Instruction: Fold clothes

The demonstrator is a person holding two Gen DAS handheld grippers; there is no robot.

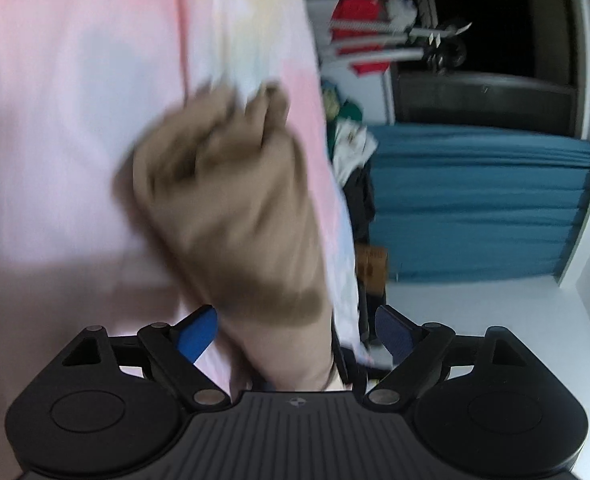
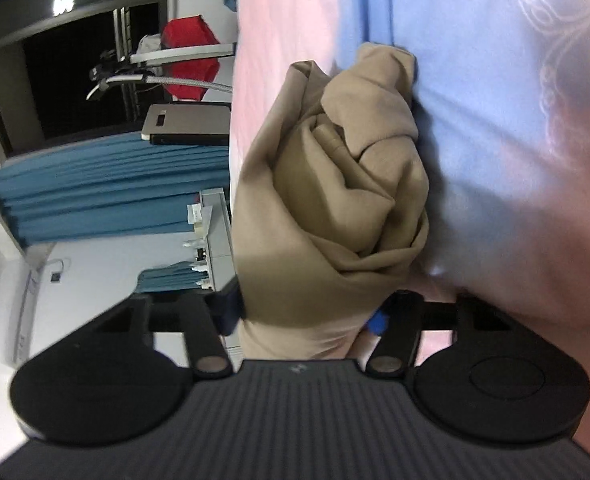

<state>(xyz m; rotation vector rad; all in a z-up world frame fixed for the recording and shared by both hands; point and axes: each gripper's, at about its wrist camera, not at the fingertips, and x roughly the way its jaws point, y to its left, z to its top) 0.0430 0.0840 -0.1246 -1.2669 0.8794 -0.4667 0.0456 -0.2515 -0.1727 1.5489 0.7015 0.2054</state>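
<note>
Tan garment, plain khaki cloth, bunched into a twisted wad of overlapping folds; type not identifiable. It lies on the pink-and-blue bedsheet, its near end running in between the fingers of both grippers.

Right gripper: fingers narrowed on the cloth, blue pads almost buried in it. Left gripper: jaws spread wide, blue pads standing clear on both sides of the cloth; grip probably not made. The left view is motion-blurred, so the folds there are smeared.

Sheet shows a pale printed pattern. Behind: teal curtain, dark window, red cloth on a rack, white wall.
</note>
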